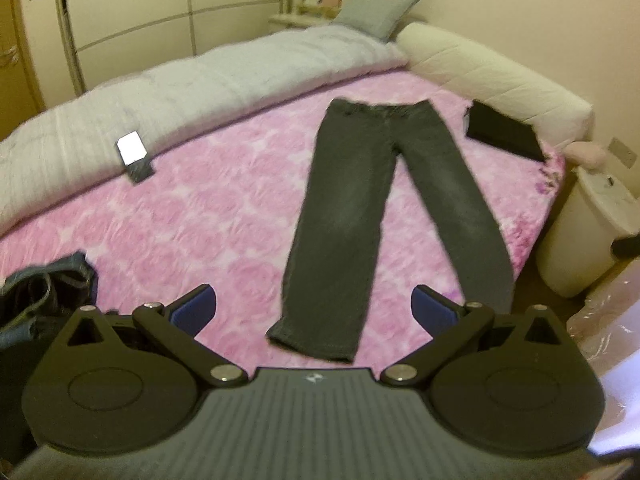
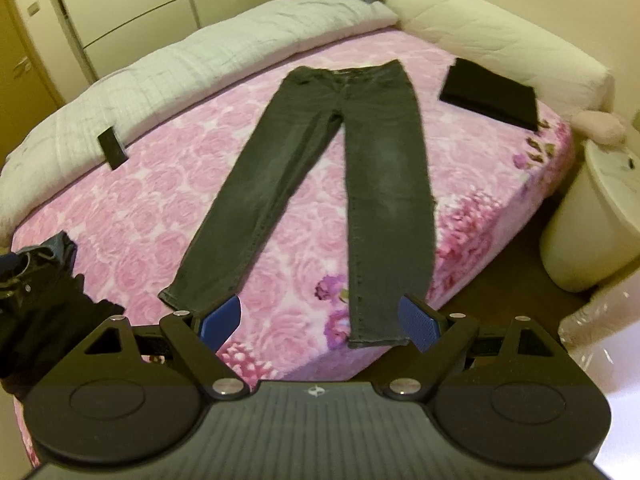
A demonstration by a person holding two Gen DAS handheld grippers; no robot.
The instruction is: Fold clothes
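Observation:
A pair of dark grey jeans [image 1: 360, 208] lies flat on the pink floral bed cover [image 1: 200, 216], waistband far, both legs spread toward me. It also shows in the right wrist view [image 2: 320, 168]. My left gripper [image 1: 314, 312] is open and empty, hovering just above the left leg's hem. My right gripper [image 2: 320, 320] is open and empty, above the bed's near edge between the two hems, its right pad [image 2: 418, 322] beside the right leg's cuff.
A folded black garment [image 2: 490, 94] lies at the far right by the cream headboard bolster [image 2: 500, 36]. A heap of dark clothes [image 2: 36, 300] sits at the near left. A small dark phone-like item [image 2: 113, 148] rests by the grey duvet [image 2: 200, 56]. A white nightstand [image 2: 600, 216] stands right of the bed.

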